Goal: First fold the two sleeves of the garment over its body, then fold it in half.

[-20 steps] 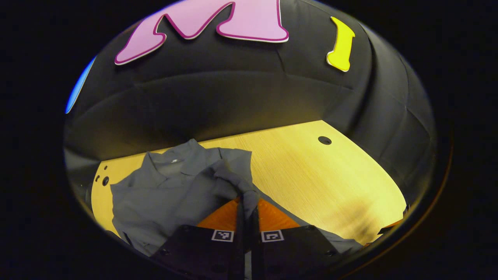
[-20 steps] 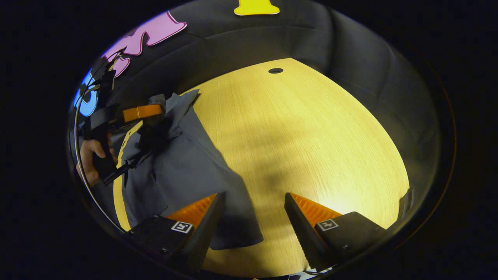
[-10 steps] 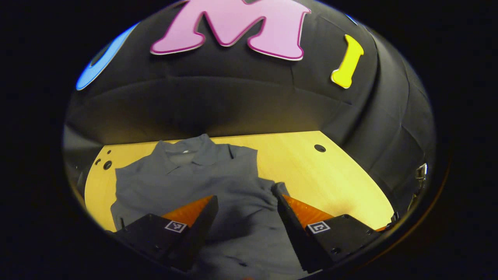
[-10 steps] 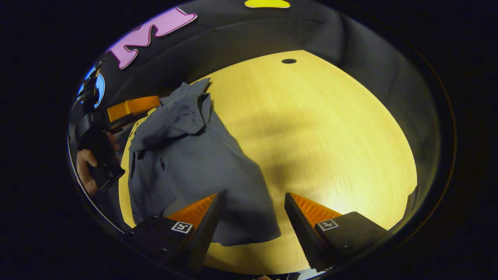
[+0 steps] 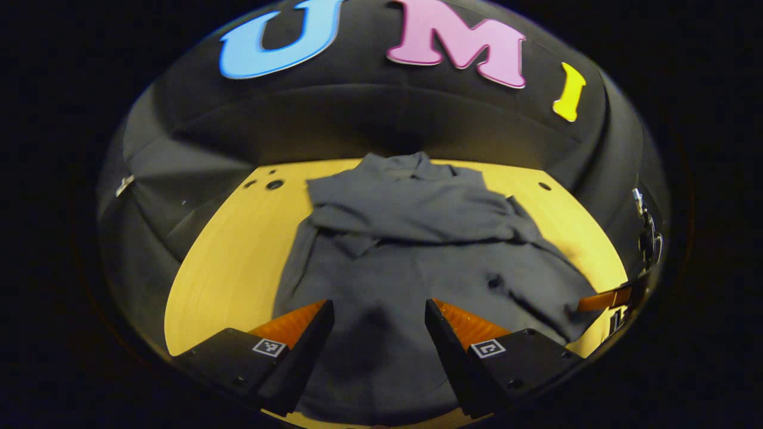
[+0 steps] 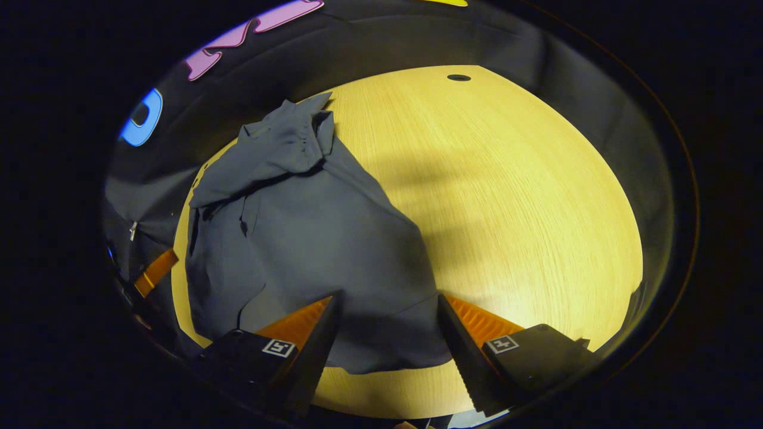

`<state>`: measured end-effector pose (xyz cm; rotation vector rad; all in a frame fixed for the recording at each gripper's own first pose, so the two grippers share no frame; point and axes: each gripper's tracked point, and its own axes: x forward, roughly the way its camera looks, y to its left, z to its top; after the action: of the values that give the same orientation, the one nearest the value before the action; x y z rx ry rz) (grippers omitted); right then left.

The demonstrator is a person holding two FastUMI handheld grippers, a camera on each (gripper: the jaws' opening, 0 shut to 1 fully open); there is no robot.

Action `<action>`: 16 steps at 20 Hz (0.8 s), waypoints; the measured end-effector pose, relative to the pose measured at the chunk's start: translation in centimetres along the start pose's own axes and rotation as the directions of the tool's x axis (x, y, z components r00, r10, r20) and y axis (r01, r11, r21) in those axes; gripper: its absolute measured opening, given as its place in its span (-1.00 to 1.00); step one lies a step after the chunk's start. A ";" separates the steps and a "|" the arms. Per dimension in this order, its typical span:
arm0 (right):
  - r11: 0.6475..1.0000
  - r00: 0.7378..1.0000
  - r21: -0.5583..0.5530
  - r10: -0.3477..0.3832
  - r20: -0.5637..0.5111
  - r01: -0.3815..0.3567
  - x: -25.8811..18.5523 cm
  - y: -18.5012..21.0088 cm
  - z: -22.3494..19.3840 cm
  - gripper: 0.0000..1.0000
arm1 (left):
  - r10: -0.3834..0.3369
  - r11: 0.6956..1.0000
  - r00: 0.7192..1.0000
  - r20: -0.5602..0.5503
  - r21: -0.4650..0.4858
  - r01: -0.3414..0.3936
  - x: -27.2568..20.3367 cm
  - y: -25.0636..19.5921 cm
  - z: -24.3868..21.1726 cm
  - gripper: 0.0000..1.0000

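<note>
Grey cloth, the garment point(image 5: 411, 250) lies flat on the wooden table point(image 5: 226, 262), sleeves bunched across its chest toward twelve o'clock. The left gripper point(image 5: 377, 333) and right gripper point(image 6: 387, 333) both hang released over the hem at six; grabbing one layer could drag those loose sleeves apart.

the light wooden table point(image 5: 226, 262) carried one thing — a grey garment point(image 5: 411, 262) lying flat, its collar toward the far edge, a sleeve folded across its chest. small round holes point(image 5: 274, 185) sat near the far corners — one point(image 6: 458, 77) well apart from the cloth.
</note>
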<state>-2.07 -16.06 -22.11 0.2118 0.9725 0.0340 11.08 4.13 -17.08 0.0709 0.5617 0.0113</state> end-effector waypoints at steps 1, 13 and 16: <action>1.000 1.000 -0.008 -0.001 -0.003 0.001 -0.1 0.5 -0.1 0.99 | 0.024 0.999 1.000 -0.019 -0.023 -0.025 -0.7 1.5 -1.7 0.93; 0.956 0.997 -0.287 -0.070 -0.043 0.055 0.9 6.4 -4.0 0.98 | 0.095 0.979 0.985 -0.147 -0.163 -0.118 -3.1 8.2 -11.9 0.94; 0.930 0.991 -0.353 -0.124 -0.041 0.101 1.3 6.5 -4.5 0.99 | 0.051 0.981 0.986 -0.157 -0.179 -0.079 -2.8 7.0 -12.0 0.94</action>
<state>-4.58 -8.85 -24.36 -0.1758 1.0227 0.1089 2.38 11.76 -25.23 -0.0934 0.7077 0.1336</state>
